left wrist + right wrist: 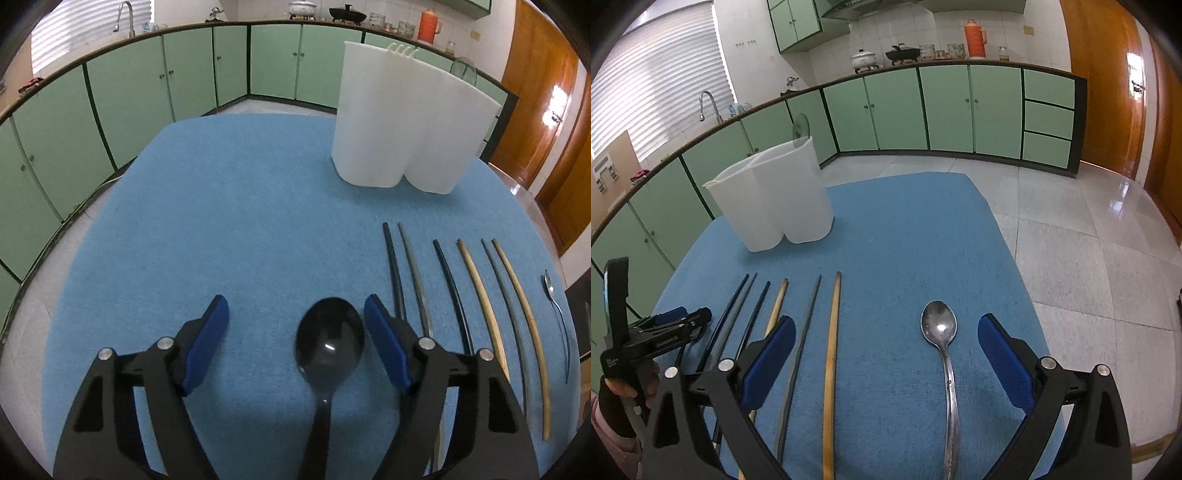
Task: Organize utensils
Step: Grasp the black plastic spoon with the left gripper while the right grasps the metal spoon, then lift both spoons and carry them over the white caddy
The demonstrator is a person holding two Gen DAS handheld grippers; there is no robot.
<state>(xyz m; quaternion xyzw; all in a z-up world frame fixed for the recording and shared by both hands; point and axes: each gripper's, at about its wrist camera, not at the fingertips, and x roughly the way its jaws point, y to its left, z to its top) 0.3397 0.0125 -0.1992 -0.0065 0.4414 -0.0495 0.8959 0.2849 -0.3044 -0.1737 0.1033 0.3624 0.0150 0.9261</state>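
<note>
Blue-padded, my left gripper (295, 325) gapes around the black plastic spoon (328, 347), clamping nothing; my right gripper (886, 338) is equally spread around the metal spoon (940, 332). Six chopsticks (831, 365) lie between. Nearly everything remains unsorted; something pale already pokes from the white holder (402, 129), whose inside I can't see.

Ahead of your jaws you see a blue mat (236, 221) underneath, green cabinets (945, 107) far beyond, an orange thermos (974, 38) and black pot (902, 54) on their counter, a faucet (708, 103) far left.
</note>
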